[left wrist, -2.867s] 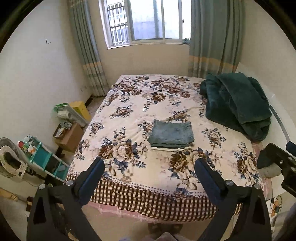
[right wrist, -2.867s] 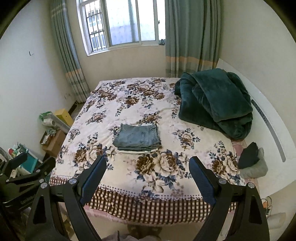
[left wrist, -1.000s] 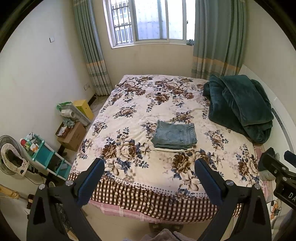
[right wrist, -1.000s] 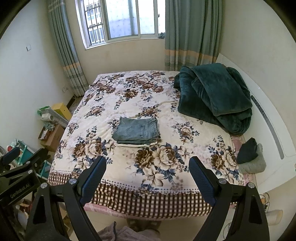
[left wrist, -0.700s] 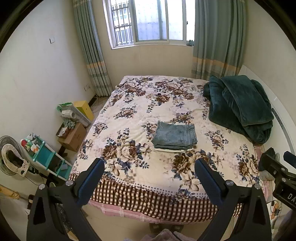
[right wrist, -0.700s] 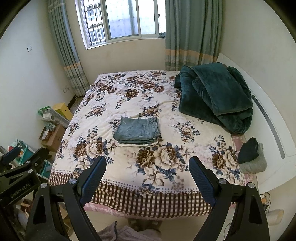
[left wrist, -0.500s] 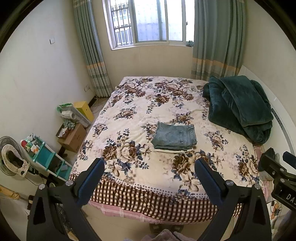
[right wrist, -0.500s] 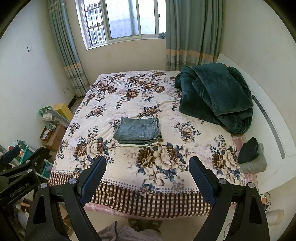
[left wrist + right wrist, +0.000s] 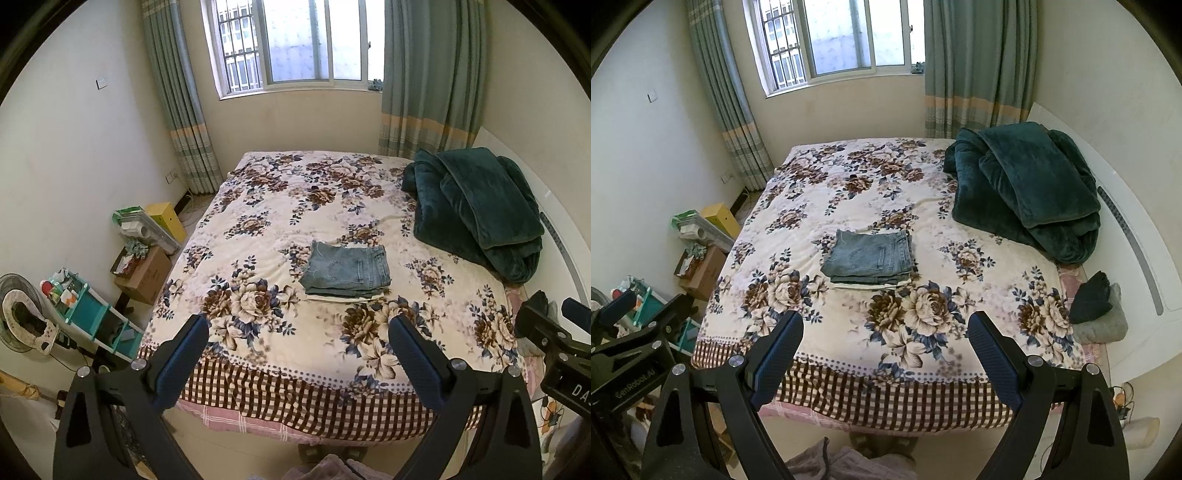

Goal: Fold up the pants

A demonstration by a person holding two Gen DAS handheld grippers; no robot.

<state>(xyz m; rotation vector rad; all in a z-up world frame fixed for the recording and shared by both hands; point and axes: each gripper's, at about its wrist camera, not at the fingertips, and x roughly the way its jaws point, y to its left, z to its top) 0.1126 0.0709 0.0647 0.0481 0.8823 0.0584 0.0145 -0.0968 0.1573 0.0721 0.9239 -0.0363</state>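
Pants [image 9: 347, 271] lie folded on the bed [image 9: 258, 236]. Left gripper [image 9: 297, 349] and right gripper [image 9: 886, 341] hang released, holding nothing, well apart from them.

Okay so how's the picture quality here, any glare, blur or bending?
Left wrist view: the window is blown out white, walls bow with fisheye curve, corners dark. Right wrist view: same bowing; the jeans on the bed look sharp, evenly daylit.
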